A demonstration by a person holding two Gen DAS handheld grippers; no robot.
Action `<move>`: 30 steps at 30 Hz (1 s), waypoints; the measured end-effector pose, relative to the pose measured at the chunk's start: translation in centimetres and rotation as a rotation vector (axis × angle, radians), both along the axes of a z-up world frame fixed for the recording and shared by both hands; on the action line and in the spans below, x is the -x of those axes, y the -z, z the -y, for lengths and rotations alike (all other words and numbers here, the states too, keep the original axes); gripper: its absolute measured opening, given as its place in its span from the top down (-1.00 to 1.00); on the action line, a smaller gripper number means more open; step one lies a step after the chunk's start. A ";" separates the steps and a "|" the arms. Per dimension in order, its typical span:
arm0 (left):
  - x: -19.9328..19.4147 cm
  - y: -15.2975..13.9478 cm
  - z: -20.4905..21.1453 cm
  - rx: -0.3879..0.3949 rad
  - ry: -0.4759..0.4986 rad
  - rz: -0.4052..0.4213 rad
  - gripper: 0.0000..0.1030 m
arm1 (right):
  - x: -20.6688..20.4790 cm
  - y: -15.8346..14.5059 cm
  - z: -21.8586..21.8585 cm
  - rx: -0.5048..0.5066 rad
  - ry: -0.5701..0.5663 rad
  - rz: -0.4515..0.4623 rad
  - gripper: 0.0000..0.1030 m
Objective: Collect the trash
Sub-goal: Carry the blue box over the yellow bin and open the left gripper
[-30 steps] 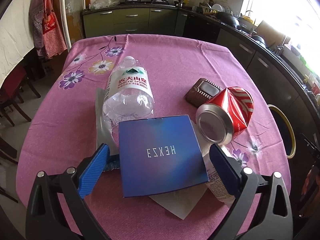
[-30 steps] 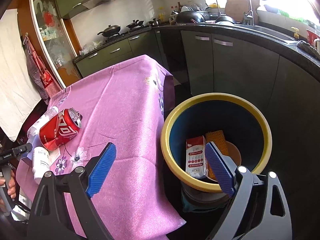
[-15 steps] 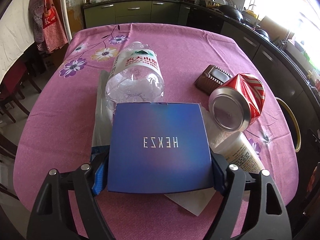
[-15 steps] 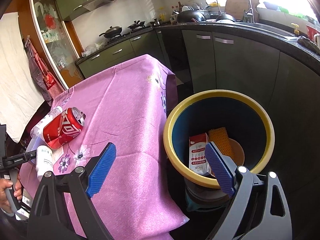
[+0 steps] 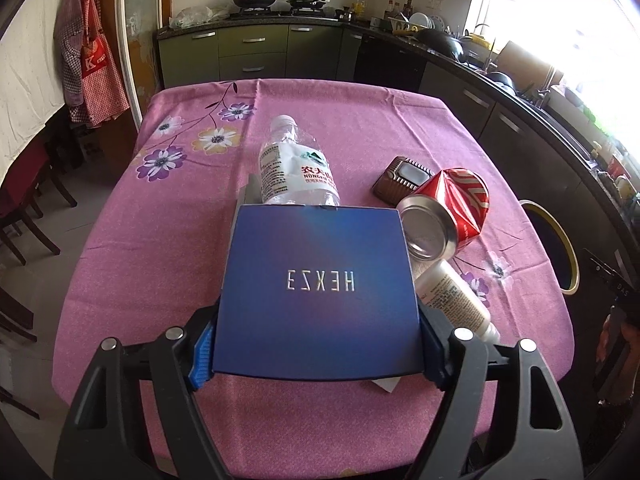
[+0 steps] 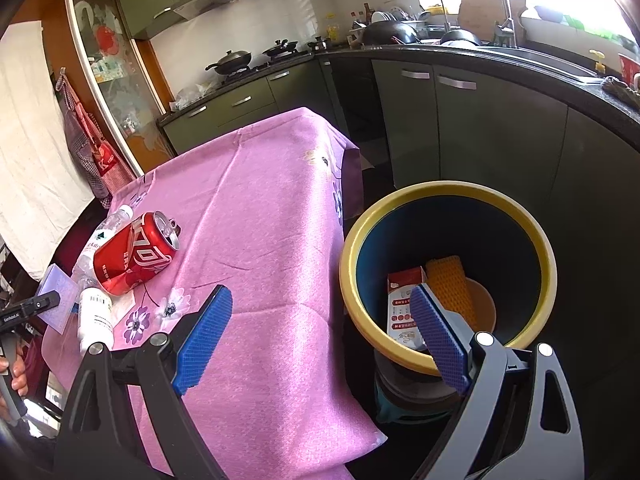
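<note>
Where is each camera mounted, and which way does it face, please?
Left wrist: on the left claw, facing across the table to the stove; its fingers clamp the box.
Right wrist: on the right claw, open, looking over the table's edge and down into the bin.
Shared: the can, bottle, bin and stove.

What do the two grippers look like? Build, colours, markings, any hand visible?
Both match: black plastic linkage arms with silver pivot bolts and triangular cut-outs, two fingers faced with blue textured pads. See the left gripper and right gripper. The right view shows white lettering, too small to read, on the left gripper's black body, with a bare hand at its handle. No cables or sleeves visible.
</note>
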State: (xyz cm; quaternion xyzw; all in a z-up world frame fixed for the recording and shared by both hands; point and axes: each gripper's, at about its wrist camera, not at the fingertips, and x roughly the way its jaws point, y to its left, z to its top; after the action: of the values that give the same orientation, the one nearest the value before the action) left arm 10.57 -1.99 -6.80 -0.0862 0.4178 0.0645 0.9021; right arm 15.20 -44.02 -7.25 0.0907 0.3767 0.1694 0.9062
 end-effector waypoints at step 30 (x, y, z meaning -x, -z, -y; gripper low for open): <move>-19.0 -1.3 34.6 0.146 0.803 -0.024 -0.45 | 7.8 -1.3 14.1 -0.032 0.339 0.047 -0.73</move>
State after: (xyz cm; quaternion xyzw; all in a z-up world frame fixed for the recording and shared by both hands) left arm 29.55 -36.56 -5.54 0.0209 0.4323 -0.3215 0.8422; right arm 7.37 -58.13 -6.00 0.1633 0.3321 0.0219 0.9287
